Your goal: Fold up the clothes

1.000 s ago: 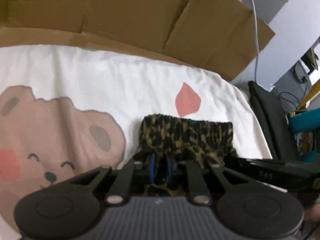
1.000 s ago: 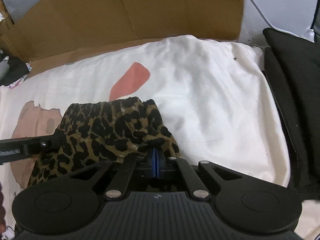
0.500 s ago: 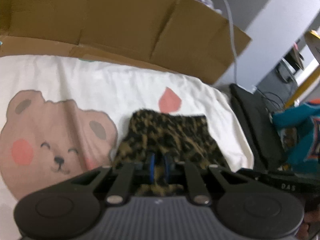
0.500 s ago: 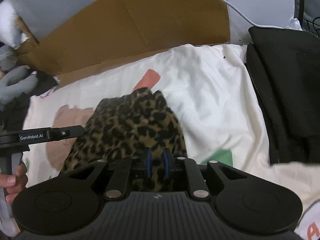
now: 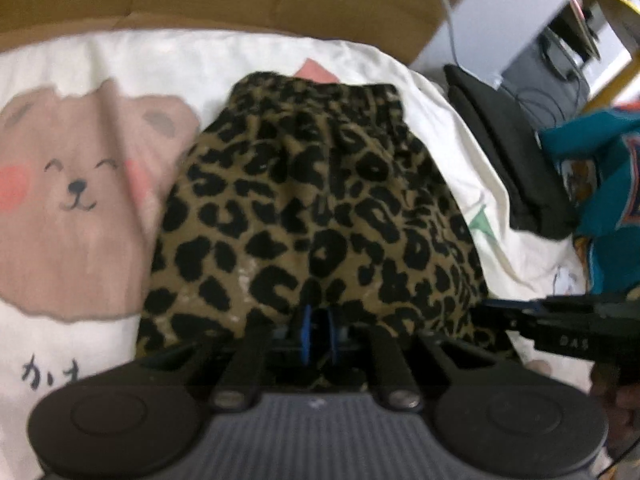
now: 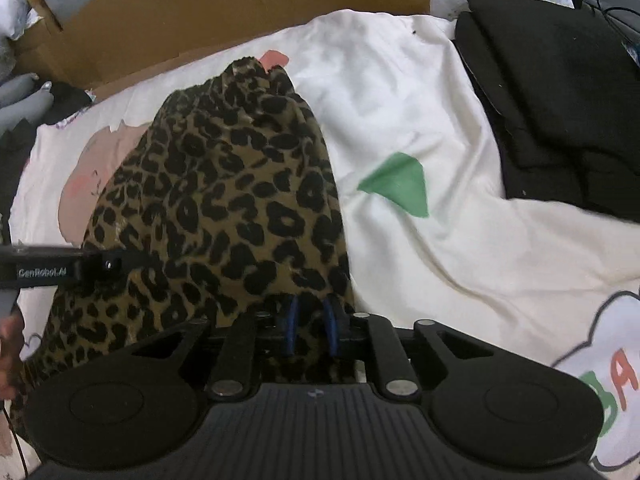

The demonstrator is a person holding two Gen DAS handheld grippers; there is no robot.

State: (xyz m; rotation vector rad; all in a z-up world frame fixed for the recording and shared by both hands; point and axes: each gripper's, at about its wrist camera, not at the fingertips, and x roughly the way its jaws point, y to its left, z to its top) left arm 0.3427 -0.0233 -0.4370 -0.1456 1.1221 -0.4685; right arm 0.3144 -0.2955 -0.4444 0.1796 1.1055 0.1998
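Note:
A leopard-print garment (image 5: pixel 312 200) lies stretched lengthwise on a white sheet, its elastic waistband at the far end. My left gripper (image 5: pixel 319 334) is closing its blue pads on the garment's near edge, with cloth pinched in the narrow gap. To its right, my right gripper (image 6: pixel 312 328) holds the same near edge, its pads a little apart with bunched cloth between them. Each gripper shows in the other's view: the right gripper (image 5: pixel 492 312) at the garment's right corner, the left gripper (image 6: pixel 136 260) at its left side. The garment (image 6: pixel 224 200) drapes over both sets of fingers.
The white bedsheet (image 5: pixel 72 80) carries a bear print and a green patch (image 6: pixel 396 184). Folded black clothes (image 6: pixel 560 100) lie along its right edge, beside a teal garment (image 5: pixel 600 200). Cardboard panels (image 6: pixel 240 12) stand behind the bed. A hand (image 6: pixel 8 344) shows at the left.
Both grippers have drawn back toward the near side with the garment's edge, stretching it out long. The right jaws stand wider than a second ago; the left pads have narrowed.

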